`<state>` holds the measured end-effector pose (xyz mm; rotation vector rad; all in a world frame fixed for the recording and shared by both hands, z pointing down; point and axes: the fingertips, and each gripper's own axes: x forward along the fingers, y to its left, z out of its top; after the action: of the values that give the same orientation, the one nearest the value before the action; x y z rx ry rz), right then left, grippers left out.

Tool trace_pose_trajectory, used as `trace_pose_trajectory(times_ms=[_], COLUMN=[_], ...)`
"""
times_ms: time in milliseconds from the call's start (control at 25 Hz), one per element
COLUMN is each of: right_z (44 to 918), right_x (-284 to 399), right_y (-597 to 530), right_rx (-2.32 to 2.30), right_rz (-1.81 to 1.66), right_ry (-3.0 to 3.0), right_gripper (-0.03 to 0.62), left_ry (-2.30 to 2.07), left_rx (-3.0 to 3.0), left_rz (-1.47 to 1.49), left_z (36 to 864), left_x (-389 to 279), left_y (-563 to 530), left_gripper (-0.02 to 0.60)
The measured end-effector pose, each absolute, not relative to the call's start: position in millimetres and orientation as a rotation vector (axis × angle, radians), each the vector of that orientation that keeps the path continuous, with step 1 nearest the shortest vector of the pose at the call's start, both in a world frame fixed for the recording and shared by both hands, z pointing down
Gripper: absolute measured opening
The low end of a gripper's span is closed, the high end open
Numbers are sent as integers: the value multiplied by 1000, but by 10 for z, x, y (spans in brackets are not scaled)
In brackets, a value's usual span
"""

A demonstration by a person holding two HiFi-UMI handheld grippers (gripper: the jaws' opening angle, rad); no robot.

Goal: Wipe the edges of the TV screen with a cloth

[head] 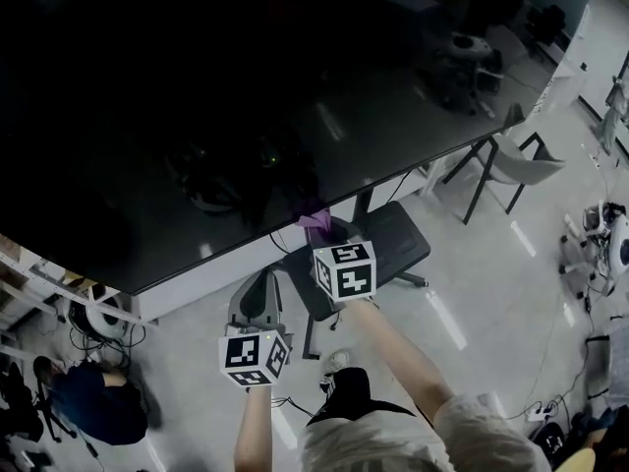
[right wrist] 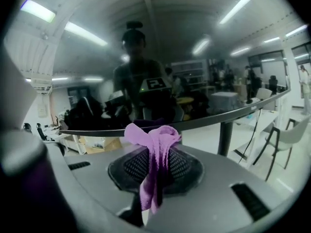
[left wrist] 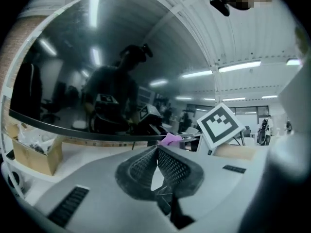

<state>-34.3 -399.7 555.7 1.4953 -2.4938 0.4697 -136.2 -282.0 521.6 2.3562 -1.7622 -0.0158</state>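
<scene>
Cardboard box [left wrist: 38, 155] below TV screen [left wrist: 97, 72]: pale crumpled contents, unclear. Right gripper [right wrist: 154, 165] clamped on purple cloth [right wrist: 151, 142], bunched at the screen's lower edge. Left gripper [left wrist: 156, 150]: jaws together, empty.

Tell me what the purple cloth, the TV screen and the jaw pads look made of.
Cloth: soft fabric, perhaps microfibre, matte; it bunches and droops.
TV screen: glossy glass or plastic; it mirrors its surroundings sharply.
Pads: probably rubber, matte black, dotted texture.
</scene>
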Motion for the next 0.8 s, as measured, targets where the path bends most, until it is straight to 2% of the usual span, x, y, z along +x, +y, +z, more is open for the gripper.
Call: trace_pose_trajectory(times_ms=[200,440,600,800], right_z=[5550,5666,5673,5612], right_x=[215,722,1442,2218], right_y=[-4331,-4490,-4803,-5134], right_rx=[1569,1423,1532,1587], right_rz=[376,286,405,386], right_ry=[-2463,-2489,-2446,-2429], right_gripper=[52,55,54,55], left_ry=[-1707,-1773,-1859,-1836], left_rx=[2408,2380,2379,2419], left_rz=[-29,-99,-152,-152], left_z=[5295,5293,5103,4974], left_x=[-871,-85,369,991], left_y=[-3262,-3683,-3902,-4204], left_gripper=[15,15,15,15])
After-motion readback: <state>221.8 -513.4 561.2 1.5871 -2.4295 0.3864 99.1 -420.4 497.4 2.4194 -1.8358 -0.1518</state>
